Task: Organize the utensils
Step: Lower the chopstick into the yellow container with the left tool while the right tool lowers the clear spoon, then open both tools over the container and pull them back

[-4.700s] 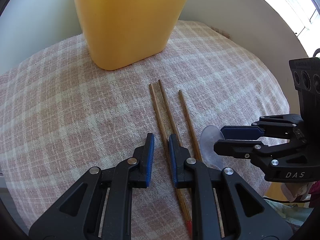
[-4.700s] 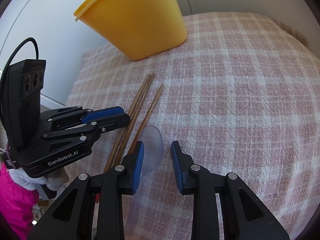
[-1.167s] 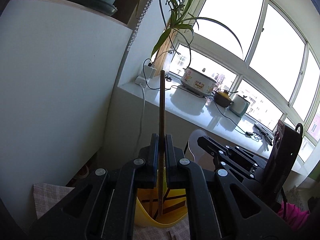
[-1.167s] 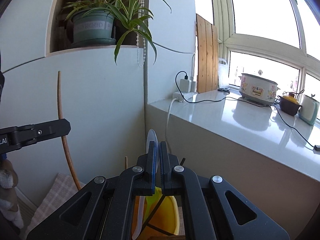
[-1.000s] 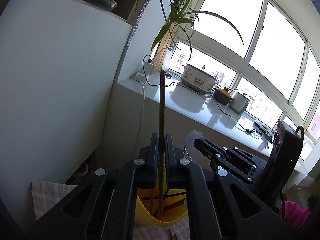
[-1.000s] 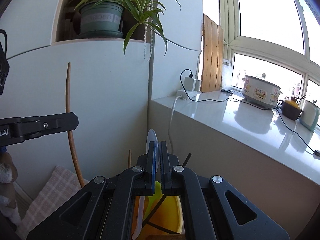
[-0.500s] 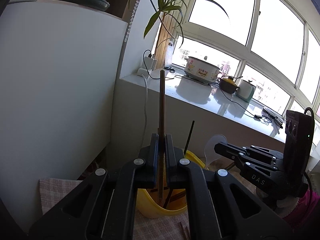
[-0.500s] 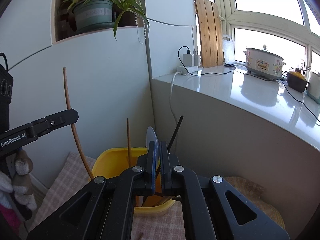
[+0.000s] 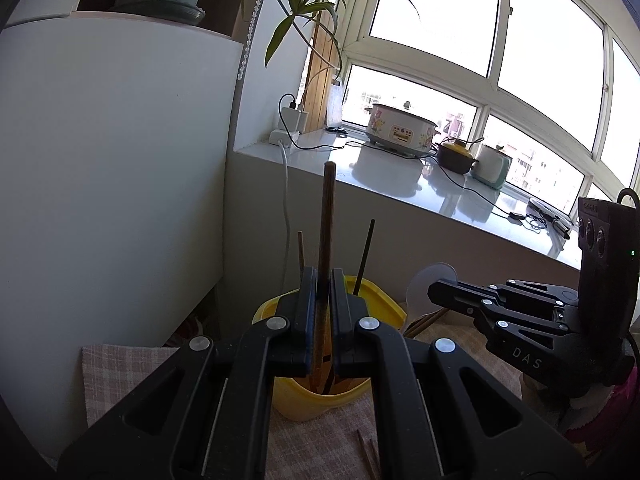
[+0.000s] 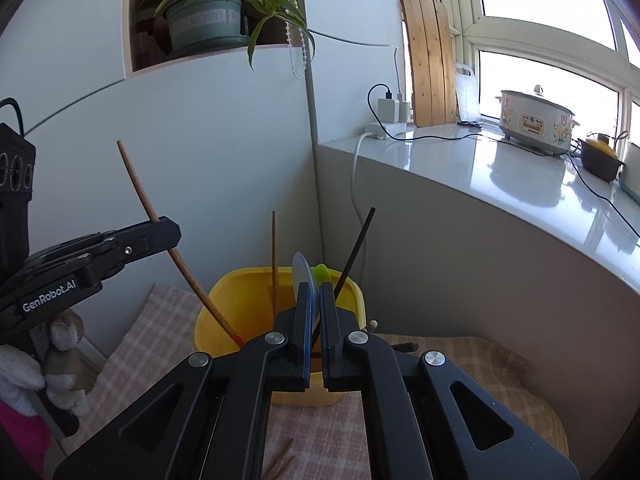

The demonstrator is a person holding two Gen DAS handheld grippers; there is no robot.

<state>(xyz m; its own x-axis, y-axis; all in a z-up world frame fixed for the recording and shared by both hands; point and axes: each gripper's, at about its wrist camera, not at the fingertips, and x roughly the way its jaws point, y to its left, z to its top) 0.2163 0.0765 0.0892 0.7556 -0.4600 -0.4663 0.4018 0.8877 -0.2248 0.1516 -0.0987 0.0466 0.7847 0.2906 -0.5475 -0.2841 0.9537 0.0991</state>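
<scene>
my left gripper (image 9: pixel 323 296) has its jaws clenched on a wooden chopstick (image 9: pixel 327 216), long axis nearly upright, lower tip already inside the mouth of the yellow bin (image 10: pixel 256 280) straight below. my right gripper (image 10: pixel 314 300), just beside it, is clamped on the clear plastic spoon (image 10: pixel 301 270), bowl up, handle hanging over the same opening. judging by that, both drops run straight down.

Yellow bin's (image 10: pixel 352 300) floor (behind right gripper (image 10: pixel 314 296)) and chopstick (image 10: pixel 188 268) tip
</scene>
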